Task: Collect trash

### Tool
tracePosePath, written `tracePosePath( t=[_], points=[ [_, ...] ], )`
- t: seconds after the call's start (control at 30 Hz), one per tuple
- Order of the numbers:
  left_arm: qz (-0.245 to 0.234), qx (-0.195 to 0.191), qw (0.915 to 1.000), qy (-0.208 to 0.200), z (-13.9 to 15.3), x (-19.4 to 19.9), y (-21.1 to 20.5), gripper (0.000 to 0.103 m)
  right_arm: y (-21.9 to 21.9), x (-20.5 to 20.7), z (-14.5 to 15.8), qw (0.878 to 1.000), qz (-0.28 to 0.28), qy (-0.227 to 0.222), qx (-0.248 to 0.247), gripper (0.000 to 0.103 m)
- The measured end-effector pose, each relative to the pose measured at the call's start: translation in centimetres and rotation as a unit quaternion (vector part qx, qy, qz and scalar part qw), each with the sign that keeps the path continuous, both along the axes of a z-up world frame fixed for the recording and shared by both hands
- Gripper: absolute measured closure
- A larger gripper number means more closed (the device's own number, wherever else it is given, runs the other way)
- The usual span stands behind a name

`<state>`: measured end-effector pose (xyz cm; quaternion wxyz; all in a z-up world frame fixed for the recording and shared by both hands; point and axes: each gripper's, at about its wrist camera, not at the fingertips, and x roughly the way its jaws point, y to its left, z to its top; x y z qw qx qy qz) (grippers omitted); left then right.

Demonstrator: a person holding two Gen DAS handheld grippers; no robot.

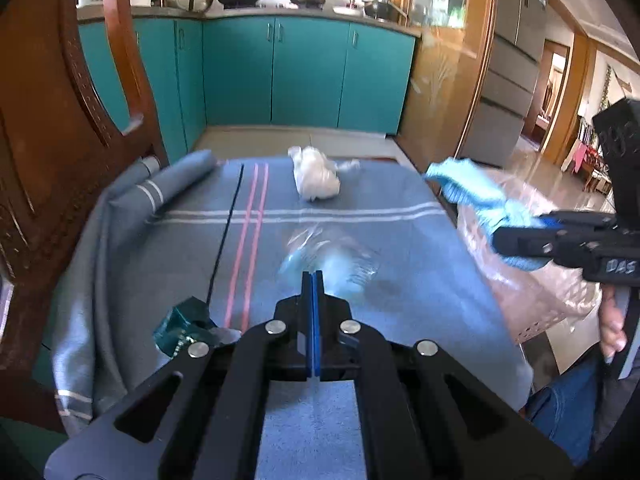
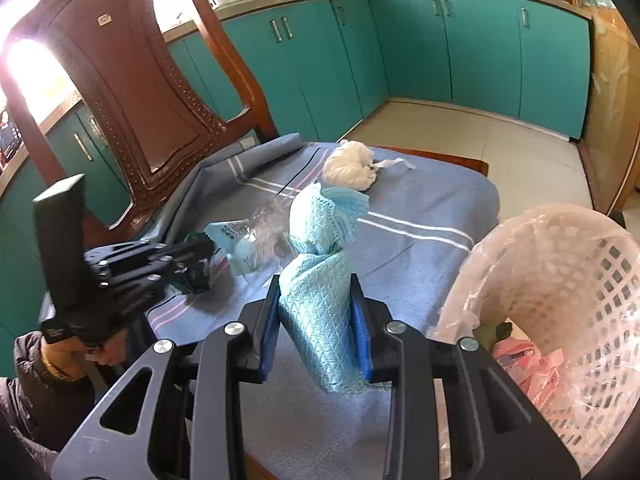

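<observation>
My right gripper [image 2: 316,312] clamps a light blue waffle cloth [image 2: 320,264] over the table's [image 1: 400,208] right edge, beside the lined white basket [image 2: 560,280]. My left gripper [image 1: 313,280] has its pads pressed together on a clear plastic wrapper [image 1: 332,256] at mid-table. A white wad [image 1: 316,176] lies near the far edge; a dark green wrapper [image 1: 184,324] lies near the left edge.

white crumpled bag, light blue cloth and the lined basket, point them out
white crumpled plastic bag [image 2: 349,166], right wrist view, middle of the bundle
light blue quilted cloth [image 2: 320,312], right wrist view, part between the fingers
white lattice basket [image 2: 600,280], right wrist view, inner wall
</observation>
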<state>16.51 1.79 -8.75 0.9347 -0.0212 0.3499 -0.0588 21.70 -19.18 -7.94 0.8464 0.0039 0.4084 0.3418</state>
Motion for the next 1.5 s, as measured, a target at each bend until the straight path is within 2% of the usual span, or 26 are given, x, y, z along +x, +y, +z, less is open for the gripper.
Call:
tracePosePath(
  t=[0.23, 0.3, 0.33, 0.37, 0.47, 0.5, 0.63, 0.77, 0.93, 1.0, 1.03, 1.1, 1.23, 1.33, 1.5],
  points=[
    [0.005, 0.031, 0.9995, -0.001, 0.5, -0.5, -0.7, 0.101, 0.6, 0.0, -0.7, 1.000, -0.004, 0.003, -0.028, 0.071],
    [0.020, 0.036, 0.9991, 0.012, 0.2, -0.4, -0.5, 0.081, 0.9, -0.1, -0.8, 1.000, -0.002, 0.004, -0.031, 0.071],
    [0.028, 0.035, 0.9989, 0.015, 0.1, -0.3, -0.4, 0.051, 1.0, -0.1, -0.8, 0.999, -0.003, 0.004, -0.032, 0.071],
    [0.041, 0.032, 0.9985, 0.016, 0.0, -0.2, -0.1, 0.037, 1.1, -0.1, -0.9, 0.999, -0.003, 0.005, -0.033, 0.071],
    [0.044, 0.007, 0.9986, 0.028, -0.2, 0.3, 0.6, 0.033, 1.0, 0.1, -1.1, 0.999, -0.010, 0.007, -0.039, 0.071],
    [0.046, 0.007, 0.9984, 0.033, -0.3, 0.7, 0.7, 0.033, 1.0, 0.1, -1.2, 0.999, -0.011, 0.008, -0.039, 0.071],
    [0.033, 0.028, 0.9978, 0.049, -1.2, 2.3, -0.3, 0.020, 0.9, 0.2, -1.3, 0.999, -0.017, 0.010, -0.040, 0.071],
    [0.020, 0.027, 0.9964, 0.077, -2.4, 4.3, -1.5, 0.012, 0.8, 0.2, -1.2, 0.999, -0.022, 0.009, -0.039, 0.071],
    [0.031, 0.028, 0.9922, 0.118, -4.2, 6.8, -2.9, 0.012, 0.8, 0.3, -1.2, 0.999, -0.028, 0.006, -0.044, 0.071],
    [0.033, 0.019, 0.9910, 0.129, -4.9, 7.3, -3.0, 0.032, 0.7, 0.3, -1.2, 0.998, -0.032, 0.003, -0.045, 0.071],
    [0.032, 0.017, 0.9896, 0.139, -5.4, 7.6, -3.0, 0.048, 0.6, 0.3, -1.1, 0.998, -0.035, 0.002, -0.046, 0.071],
    [0.038, 0.020, 0.9899, 0.135, -5.6, 7.4, -3.0, 0.053, 0.2, 0.3, -1.0, 0.998, -0.042, 0.000, -0.045, 0.071],
    [0.040, 0.011, 0.9915, 0.124, -5.0, 6.5, -3.0, 0.058, -1.0, 0.4, -0.8, 0.997, -0.058, -0.006, -0.043, 0.071],
    [0.035, 0.014, 0.9944, 0.099, -3.4, 5.6, -3.6, 0.058, -2.9, 0.4, -0.2, 0.996, -0.084, -0.016, -0.040, 0.071],
    [-0.006, 0.006, 0.9982, 0.059, 0.1, 4.2, -6.8, 0.058, -9.4, 0.3, 0.5, 0.985, -0.171, -0.018, -0.015, 0.071]
  ],
)
